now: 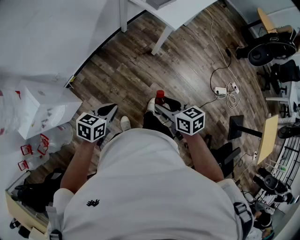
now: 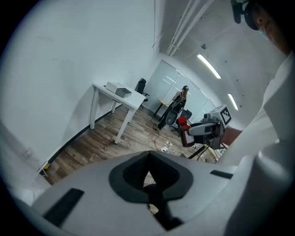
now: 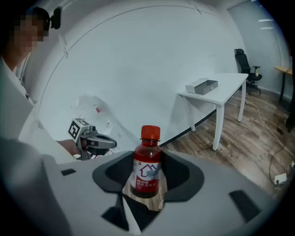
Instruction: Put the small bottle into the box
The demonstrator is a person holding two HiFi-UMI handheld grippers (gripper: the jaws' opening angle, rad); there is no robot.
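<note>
A small bottle [image 3: 147, 166] of dark red drink with a red cap and a white label stands upright between the jaws of my right gripper [image 3: 147, 186], which is shut on it. In the head view the bottle [image 1: 160, 97] shows just past the right gripper [image 1: 162, 105], above the wooden floor. My left gripper [image 1: 108, 111] is held beside it at the left with its jaws together and nothing in them; its own view shows the left gripper [image 2: 150, 179] the same way. A white box [image 1: 44, 105] sits at the left on a white surface.
A clear bag of several red-labelled bottles [image 1: 42, 140] lies below the box. A white table [image 1: 173, 14] stands ahead, with a small flat box [image 3: 201, 85] on it. Cables and a power strip [image 1: 225, 89] lie on the floor; office chairs [image 1: 267, 47] stand at the right.
</note>
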